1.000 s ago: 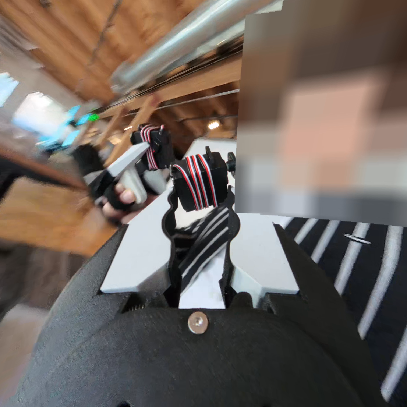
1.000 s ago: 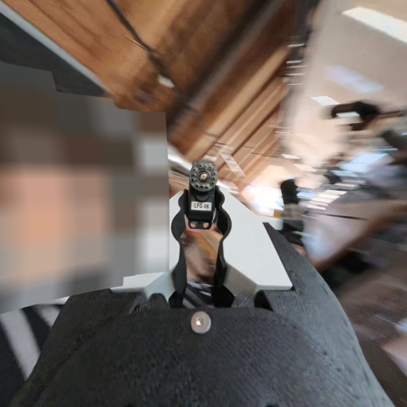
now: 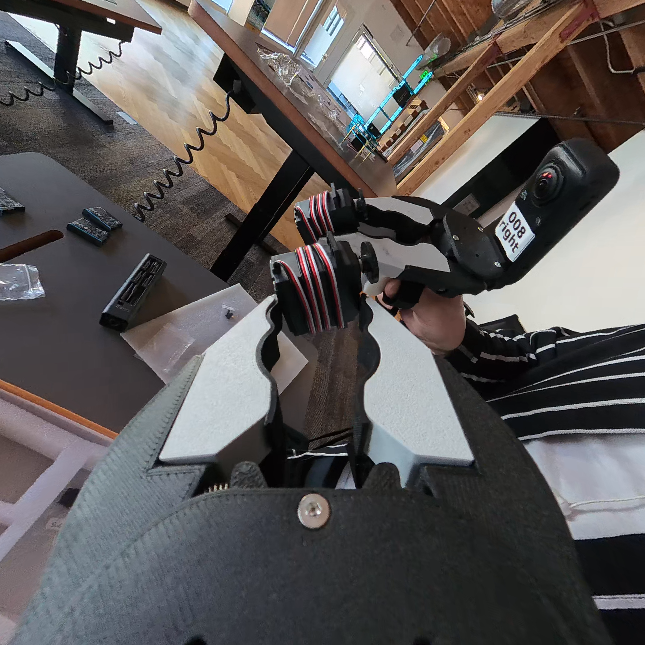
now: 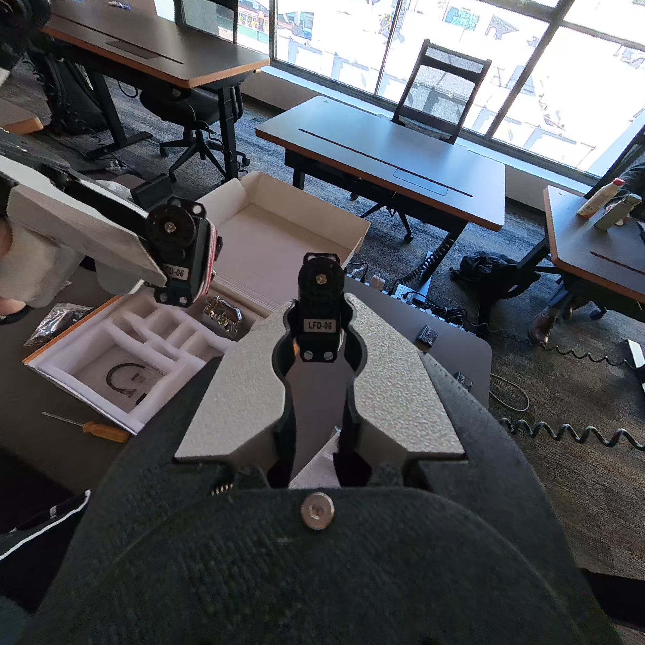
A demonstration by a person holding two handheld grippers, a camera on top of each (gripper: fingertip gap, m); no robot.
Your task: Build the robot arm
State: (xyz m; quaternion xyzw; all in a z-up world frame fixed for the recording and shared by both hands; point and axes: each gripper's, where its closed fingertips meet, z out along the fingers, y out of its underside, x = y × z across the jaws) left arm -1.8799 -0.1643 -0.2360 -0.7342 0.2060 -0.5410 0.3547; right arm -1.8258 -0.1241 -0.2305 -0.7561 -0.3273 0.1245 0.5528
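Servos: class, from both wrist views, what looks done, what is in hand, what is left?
Done: most pockets of the foam tray are empty. In hand: the left gripper is shut on a wire-wrapped servo, the right gripper on a second servo. Left: a black cable lies in the tray, a screwdriver beside it.

Matt printed plastic gripping glossy black servos

Showing layered, rough black plastic on the left gripper [image 3: 316, 316] body and grainy pale grey on its fingers [image 3: 230, 380], clamping a smooth black plastic servo [image 3: 314, 289] wrapped in glossy red, white and black wire; repeating the same finishes on the right gripper [image 4: 319, 326], pinching a second servo [image 4: 318, 303] with a bright metal screw; lying below, a matt dark desk [image 3: 69, 335], white foam tray [image 4: 115, 352], orange-handled screwdriver [image 4: 104, 431] and smooth white cardboard box [image 4: 275, 241]
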